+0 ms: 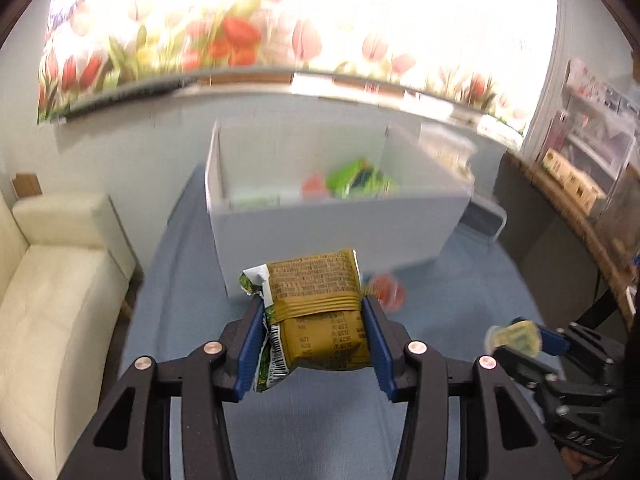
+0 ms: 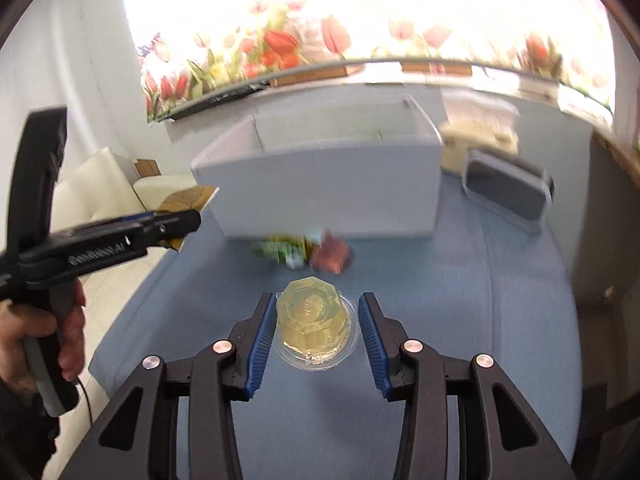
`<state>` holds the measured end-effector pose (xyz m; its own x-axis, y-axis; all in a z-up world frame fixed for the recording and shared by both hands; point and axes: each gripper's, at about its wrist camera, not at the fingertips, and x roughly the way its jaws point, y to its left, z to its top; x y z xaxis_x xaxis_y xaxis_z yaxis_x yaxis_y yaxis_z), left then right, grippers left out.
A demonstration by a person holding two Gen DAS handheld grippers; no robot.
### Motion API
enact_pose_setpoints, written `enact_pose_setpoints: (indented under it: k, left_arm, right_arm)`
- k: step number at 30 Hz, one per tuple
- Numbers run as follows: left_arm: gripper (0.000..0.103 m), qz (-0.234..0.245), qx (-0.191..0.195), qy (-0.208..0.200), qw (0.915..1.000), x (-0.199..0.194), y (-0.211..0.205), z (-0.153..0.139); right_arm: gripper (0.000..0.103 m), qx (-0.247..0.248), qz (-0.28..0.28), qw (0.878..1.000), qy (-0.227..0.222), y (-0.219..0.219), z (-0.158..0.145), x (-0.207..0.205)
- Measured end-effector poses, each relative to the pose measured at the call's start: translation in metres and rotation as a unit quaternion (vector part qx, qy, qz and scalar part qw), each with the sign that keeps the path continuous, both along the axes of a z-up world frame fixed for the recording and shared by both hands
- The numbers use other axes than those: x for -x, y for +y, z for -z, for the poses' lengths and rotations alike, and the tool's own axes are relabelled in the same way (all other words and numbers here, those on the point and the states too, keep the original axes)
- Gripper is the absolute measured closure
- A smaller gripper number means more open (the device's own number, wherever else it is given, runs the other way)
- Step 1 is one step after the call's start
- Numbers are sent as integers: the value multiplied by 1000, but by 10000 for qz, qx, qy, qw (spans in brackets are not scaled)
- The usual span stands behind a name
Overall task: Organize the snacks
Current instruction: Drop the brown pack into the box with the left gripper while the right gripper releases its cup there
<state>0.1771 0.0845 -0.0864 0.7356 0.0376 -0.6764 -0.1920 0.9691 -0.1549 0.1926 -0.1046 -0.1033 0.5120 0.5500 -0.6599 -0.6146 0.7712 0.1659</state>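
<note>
A lived-in home room — a cream leather sofa beside the blue-clothed worktop, a tulip-print blind over the window, cluttered shelves along one wall.

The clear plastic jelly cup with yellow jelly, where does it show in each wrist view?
Left wrist: clear plastic jelly cup, low right, at the right gripper.
Right wrist: low centre, between the fingers.
Shared landmark: white cardboard box.

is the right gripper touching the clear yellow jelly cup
Cannot tell. In the right wrist view the right gripper brackets the clear yellow jelly cup; its left pad looks against it, while a gap shows by the right pad.
</note>
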Motion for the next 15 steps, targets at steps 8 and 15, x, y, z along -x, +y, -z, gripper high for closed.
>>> enact_pose_setpoints:
  k: [8,15]
  left_arm:
    - [51,-37,75,-272,9996,-59,29,-57]
    - [51,-39,28,-6,10000,-120,54,-51]
  right_arm:
    - [57,-234,31,9996,-173,35,-46,-68]
    - [57,-118,285,9995,-105,73,-63,-156]
